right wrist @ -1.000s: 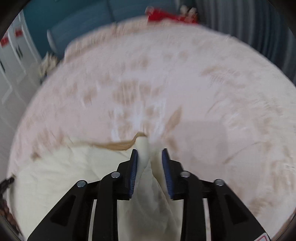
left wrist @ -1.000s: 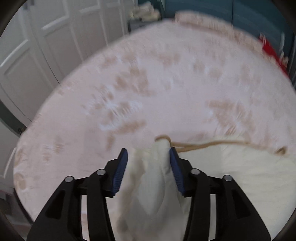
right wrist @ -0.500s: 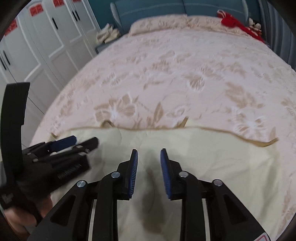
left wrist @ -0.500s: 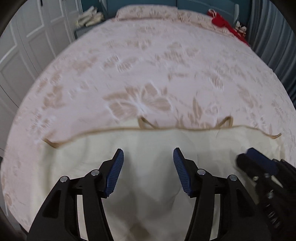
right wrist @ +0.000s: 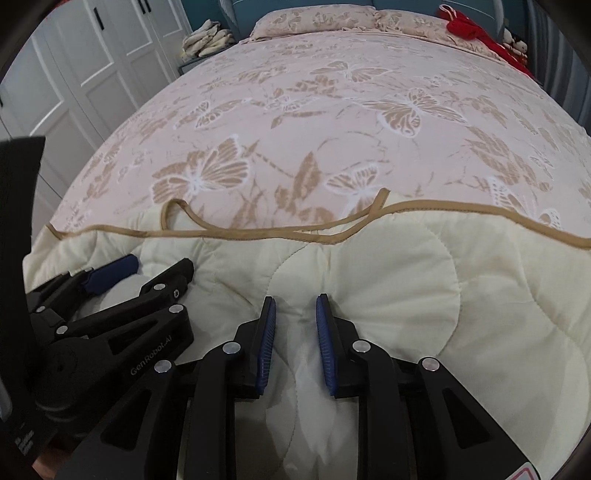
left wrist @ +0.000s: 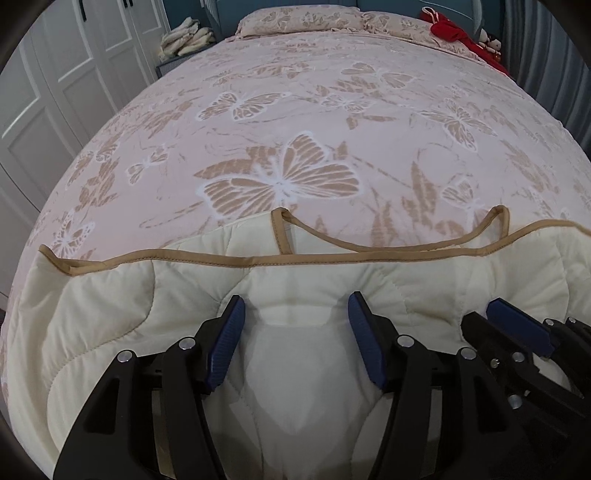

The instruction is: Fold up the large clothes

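Observation:
A cream quilted blanket (left wrist: 110,314) with tan trim (left wrist: 221,260) lies flat across the near end of the bed, its trimmed edges stacked and facing the pillows. My left gripper (left wrist: 295,299) hovers over it. Its jaws are wide and still opening, with only flat blanket under them and nothing pinched. My right gripper (right wrist: 296,299) hangs just to the right over the same blanket (right wrist: 443,295). Its jaws are narrow and closing, and no cloth is pressed between the pads. Each gripper shows in the other's view: the right gripper (left wrist: 517,325) and the left gripper (right wrist: 122,269).
The bed carries a pink butterfly-print cover (left wrist: 295,129) with matching pillows (left wrist: 295,18) at the far end. A red item (left wrist: 454,33) lies at the far right. White wardrobe doors (left wrist: 55,74) stand on the left, with a pile of folded cream cloth (left wrist: 184,38) beyond them.
A second ago each gripper held a pinched corner of the blanket in the air. Both let go, and the trimmed edge now lies flat. The left jaws widened and the right jaws narrowed.

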The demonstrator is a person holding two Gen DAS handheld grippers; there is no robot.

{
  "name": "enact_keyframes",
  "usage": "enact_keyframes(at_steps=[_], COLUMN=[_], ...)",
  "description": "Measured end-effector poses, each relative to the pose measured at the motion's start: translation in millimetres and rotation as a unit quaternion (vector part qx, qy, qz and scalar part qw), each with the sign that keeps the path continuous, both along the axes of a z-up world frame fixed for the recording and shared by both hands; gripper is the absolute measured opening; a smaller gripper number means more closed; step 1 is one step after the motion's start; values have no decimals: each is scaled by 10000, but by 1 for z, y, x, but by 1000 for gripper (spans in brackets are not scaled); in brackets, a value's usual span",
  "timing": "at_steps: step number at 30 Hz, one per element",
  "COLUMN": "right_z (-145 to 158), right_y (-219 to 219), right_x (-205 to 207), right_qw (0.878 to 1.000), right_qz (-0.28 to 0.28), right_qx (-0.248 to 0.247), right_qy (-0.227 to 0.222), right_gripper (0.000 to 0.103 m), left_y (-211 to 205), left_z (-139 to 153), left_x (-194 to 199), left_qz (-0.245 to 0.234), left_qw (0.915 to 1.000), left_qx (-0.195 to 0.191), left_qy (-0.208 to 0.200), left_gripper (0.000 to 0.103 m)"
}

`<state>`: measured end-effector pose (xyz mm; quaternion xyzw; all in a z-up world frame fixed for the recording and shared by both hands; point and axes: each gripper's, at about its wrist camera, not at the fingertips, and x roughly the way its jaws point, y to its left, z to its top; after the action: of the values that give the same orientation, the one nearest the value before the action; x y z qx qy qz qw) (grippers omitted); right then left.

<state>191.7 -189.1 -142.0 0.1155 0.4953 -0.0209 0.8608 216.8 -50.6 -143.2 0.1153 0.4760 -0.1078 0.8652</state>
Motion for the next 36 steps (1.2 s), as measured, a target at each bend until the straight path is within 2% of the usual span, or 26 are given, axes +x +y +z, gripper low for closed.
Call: enact_keyframes(at_steps=[9, 27, 30, 31, 32, 33, 34, 36], right_z=[-8, -16, -10, -4, 3, 16, 30, 49], right_y=[2, -1, -8, -14, -17, -20, -21, -13], right_x=[3, 5, 5, 3, 0, -9, -21, -41], right_qw=[10000, 9990, 9989, 9986, 9981, 9967, 9953, 9949], right_qz=[2, -121, -118, -229, -362, -556, -609, -493], right_qx=[-48, 6, 240, 349, 395, 468, 610, 743], right_qy=[-76, -438, -390, -322, -291, -350, -440, -474], right_gripper=[21, 16, 14, 11, 11, 15, 20, 20], left_y=[-3, -1, 21, 43, 63, 79, 105, 147], left_z=[-7, -9, 13, 30, 44, 53, 67, 83], left_x=[-2, -3, -2, -5, -9, -14, -22, -36], left_qz=[35, 188, 252, 450, 592, 673, 771, 915], left_qw=[9997, 9987, 9969, 9928, 9889, 9861, 9830, 9823], left_qx=[64, -84, -720, -1108, -1364, -1519, -1663, -1631], left_qy=[-224, -474, -204, -112, -58, -45, -52, -52], left_gripper=[57, 59, 62, 63, 72, 82, 85, 88])
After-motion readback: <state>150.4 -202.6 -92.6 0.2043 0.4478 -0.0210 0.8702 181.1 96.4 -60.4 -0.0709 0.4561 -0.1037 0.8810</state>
